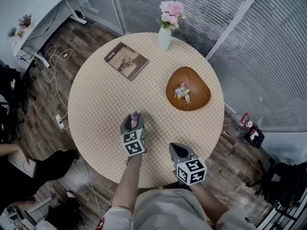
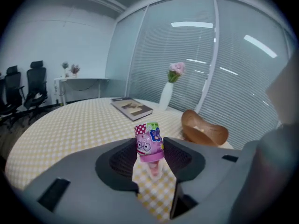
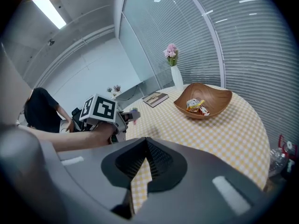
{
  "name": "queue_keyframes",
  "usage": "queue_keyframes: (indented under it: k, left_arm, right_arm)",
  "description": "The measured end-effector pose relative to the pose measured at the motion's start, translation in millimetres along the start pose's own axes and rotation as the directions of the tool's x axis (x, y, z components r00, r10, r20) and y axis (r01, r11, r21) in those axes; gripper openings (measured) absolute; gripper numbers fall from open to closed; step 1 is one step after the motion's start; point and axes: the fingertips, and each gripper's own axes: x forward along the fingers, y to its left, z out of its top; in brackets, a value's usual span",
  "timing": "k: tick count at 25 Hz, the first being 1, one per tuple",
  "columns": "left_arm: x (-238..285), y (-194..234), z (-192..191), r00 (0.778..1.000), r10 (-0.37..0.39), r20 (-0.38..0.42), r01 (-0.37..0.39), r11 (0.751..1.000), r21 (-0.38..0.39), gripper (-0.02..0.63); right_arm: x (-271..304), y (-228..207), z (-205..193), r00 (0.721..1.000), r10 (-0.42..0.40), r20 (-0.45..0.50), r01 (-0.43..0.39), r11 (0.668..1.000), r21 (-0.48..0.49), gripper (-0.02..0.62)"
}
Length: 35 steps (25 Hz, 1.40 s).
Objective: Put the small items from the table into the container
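Note:
My left gripper (image 1: 134,120) is shut on a small pink cup-shaped toy (image 2: 149,143) with cartoon stickers, held above the checked table (image 1: 105,109); the same toy (image 1: 135,120) shows between the jaws in the head view. A brown wooden bowl (image 1: 188,88) lies at the right of the table with wrapped small items (image 1: 182,93) inside; the bowl (image 2: 204,129) sits ahead and right of the held toy. My right gripper (image 1: 178,151) is shut and empty near the table's front edge. In the right gripper view the bowl (image 3: 203,100) and the left gripper (image 3: 122,117) both show.
A book (image 1: 126,61) lies at the back left of the table. A white vase with pink flowers (image 1: 165,32) stands at the far edge. Glass walls with blinds run behind. A desk (image 1: 33,18), cables and office chairs (image 2: 25,90) stand off to the left.

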Motion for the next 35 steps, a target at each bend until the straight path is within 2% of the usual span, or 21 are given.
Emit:
queue_keyframes:
  k: [2,4,10,13,18,22,27,29,31,35]
  left_arm:
    - [3.6,-38.7,20.9,0.997,-0.079,0.016,0.077,0.993,0.085,0.181]
    - [9.9,-77.3,37.8,0.987,-0.161,0.018,0.156,0.975,0.157,0.181]
    - [33.7,-177.9,51.4,0.939,-0.340,-0.059,0.341,0.890,0.303,0.181]
    - [50.8,-225.7,40.6,0.918,-0.380,-0.114,0.395,0.854,0.337,0.181]
    - [82.0,-275.7,22.5,0.914,-0.357,-0.194,0.406,0.805,0.433,0.183]
    - [99.0,-290.2,12.2,0.914,-0.340,-0.219,0.404,0.809,0.427,0.183]
    - [111.5,-282.1,2.5,0.933,-0.277,-0.229,0.355,0.809,0.469,0.185]
    - [110.8,-279.3,3.4,0.936,-0.278,-0.216,0.349,0.811,0.470,0.215]
    - [106.3,-277.1,7.1,0.934,-0.295,-0.201,0.356,0.813,0.461,0.215]
    - [82.3,-259.2,29.2,0.938,-0.329,-0.114,0.345,0.837,0.425,0.215]
  right_arm:
    - [-7.4,-7.6,1.6,1.000,-0.014,0.019,0.014,1.000,0.017,0.002]
    - [-14.6,-15.8,1.4,0.999,-0.035,0.036,0.034,0.999,0.037,0.002]
    - [-39.3,-41.2,-2.8,0.991,-0.113,0.075,0.105,0.989,0.102,0.002]
    - [-51.8,-59.3,-8.3,0.985,-0.155,0.083,0.142,0.980,0.139,0.002]
    - [-71.6,-88.4,-17.2,0.973,-0.214,0.087,0.195,0.963,0.186,0.002]
    - [-83.9,-106.3,-20.0,0.965,-0.245,0.092,0.222,0.952,0.213,0.002]
    - [-86.8,-117.6,-19.0,0.961,-0.258,0.096,0.232,0.947,0.222,0.002]
    - [-85.2,-118.2,-17.4,0.962,-0.255,0.098,0.229,0.948,0.221,0.002]
    - [-83.0,-116.5,-14.7,0.963,-0.249,0.102,0.223,0.950,0.218,0.002]
    - [-75.6,-110.2,-3.7,0.965,-0.231,0.121,0.204,0.958,0.200,0.002]
